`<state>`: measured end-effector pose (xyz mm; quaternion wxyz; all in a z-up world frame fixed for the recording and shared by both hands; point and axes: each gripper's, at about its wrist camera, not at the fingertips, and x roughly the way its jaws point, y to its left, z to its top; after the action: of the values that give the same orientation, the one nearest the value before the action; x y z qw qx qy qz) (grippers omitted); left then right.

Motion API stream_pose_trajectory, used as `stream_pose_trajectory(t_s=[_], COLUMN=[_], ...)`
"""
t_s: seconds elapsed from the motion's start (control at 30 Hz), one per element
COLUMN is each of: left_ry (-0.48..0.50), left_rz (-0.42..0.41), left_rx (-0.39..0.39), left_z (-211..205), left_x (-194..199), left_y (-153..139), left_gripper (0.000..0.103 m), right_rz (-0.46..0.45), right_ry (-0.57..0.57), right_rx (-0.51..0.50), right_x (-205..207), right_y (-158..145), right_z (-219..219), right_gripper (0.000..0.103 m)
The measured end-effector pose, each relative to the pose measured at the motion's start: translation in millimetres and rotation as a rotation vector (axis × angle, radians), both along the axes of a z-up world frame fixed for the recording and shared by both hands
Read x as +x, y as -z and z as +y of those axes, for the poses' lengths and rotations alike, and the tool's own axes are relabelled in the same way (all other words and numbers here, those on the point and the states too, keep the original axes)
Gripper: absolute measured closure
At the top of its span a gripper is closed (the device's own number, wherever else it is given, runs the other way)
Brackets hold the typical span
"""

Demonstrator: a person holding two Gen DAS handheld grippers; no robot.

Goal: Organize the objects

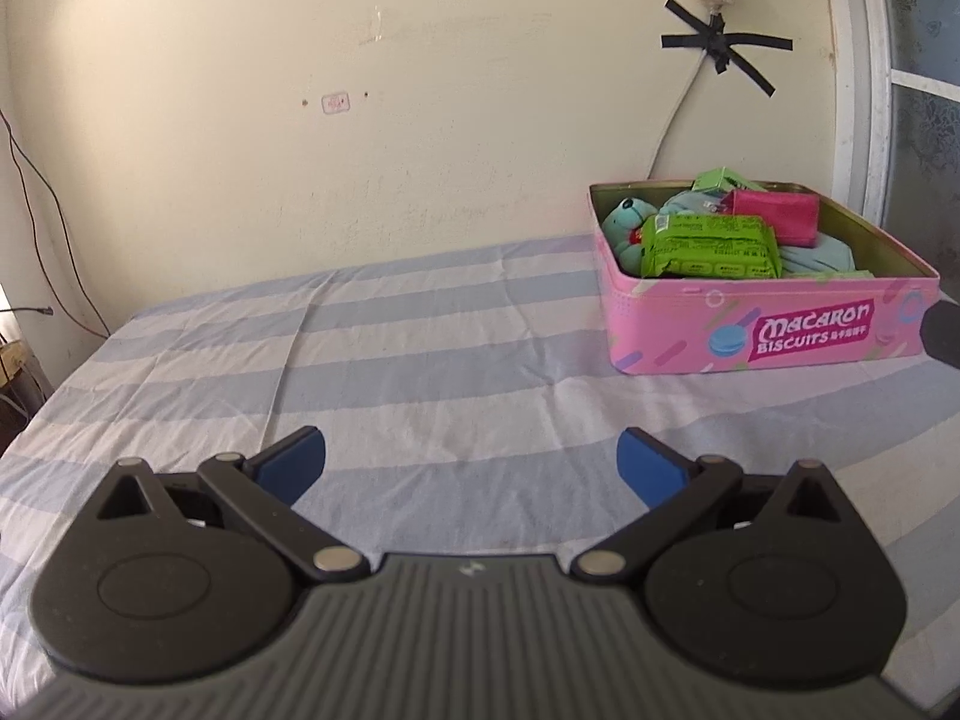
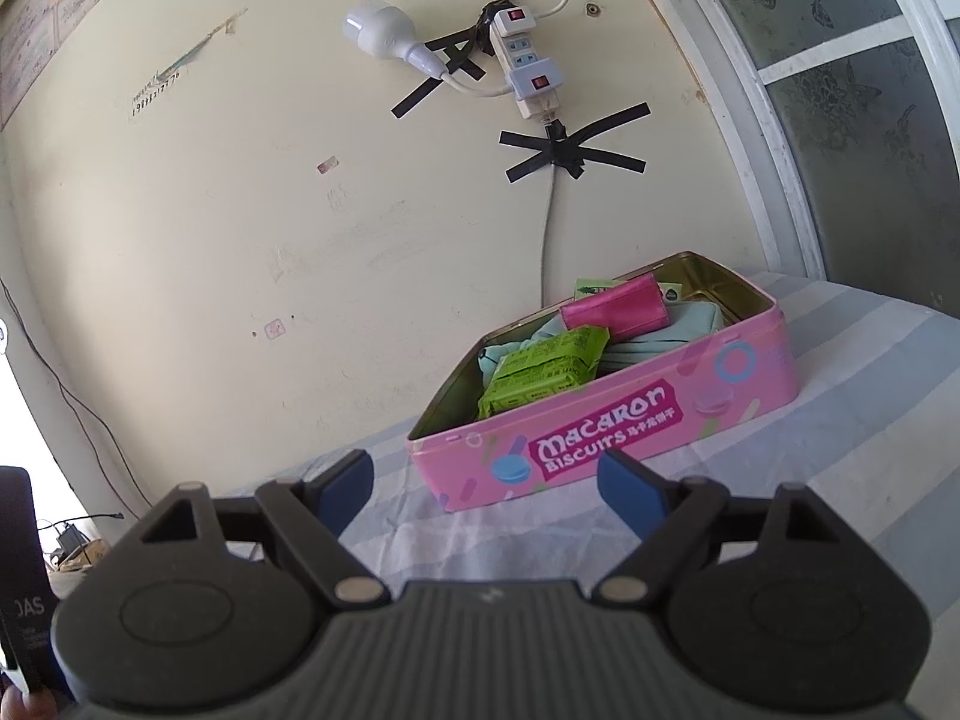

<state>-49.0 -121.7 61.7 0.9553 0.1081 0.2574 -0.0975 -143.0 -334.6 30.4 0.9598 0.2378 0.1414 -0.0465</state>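
A pink biscuit tin (image 1: pixel 774 324) stands open on the striped cloth at the right. Inside lie a green snack pack (image 1: pixel 708 246), a magenta pouch (image 1: pixel 774 213), a teal soft toy (image 1: pixel 627 222) and a light blue cloth. My left gripper (image 1: pixel 471 468) hovers open over bare cloth, well short and left of the tin. In the right wrist view the same tin (image 2: pixel 606 426) sits just beyond my right gripper (image 2: pixel 486 486), which is open with nothing between its blue pads. The green pack (image 2: pixel 540 369) and the magenta pouch (image 2: pixel 618 306) show inside.
The blue-and-white striped cloth (image 1: pixel 390 360) covers the surface up to a cream wall. A power strip (image 2: pixel 528 66) and taped cable (image 2: pixel 558 150) hang on the wall above the tin. A window frame (image 2: pixel 798 138) stands at the right. A dark object (image 2: pixel 21 570) sits at the left edge.
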Motion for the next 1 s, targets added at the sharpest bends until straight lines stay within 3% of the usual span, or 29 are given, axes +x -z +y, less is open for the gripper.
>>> stream_pose_trajectory(t_s=[1.0], left_ry=[-0.049], left_rz=[0.016], left_rx=[0.072], left_z=[-1], left_x=[11], left_y=[13], left_gripper=[0.0], right_rz=[0.047], right_ry=[-0.019], right_rx=[0.037], right_x=[10], right_y=[16], right_z=[-5], right_gripper=[0.017])
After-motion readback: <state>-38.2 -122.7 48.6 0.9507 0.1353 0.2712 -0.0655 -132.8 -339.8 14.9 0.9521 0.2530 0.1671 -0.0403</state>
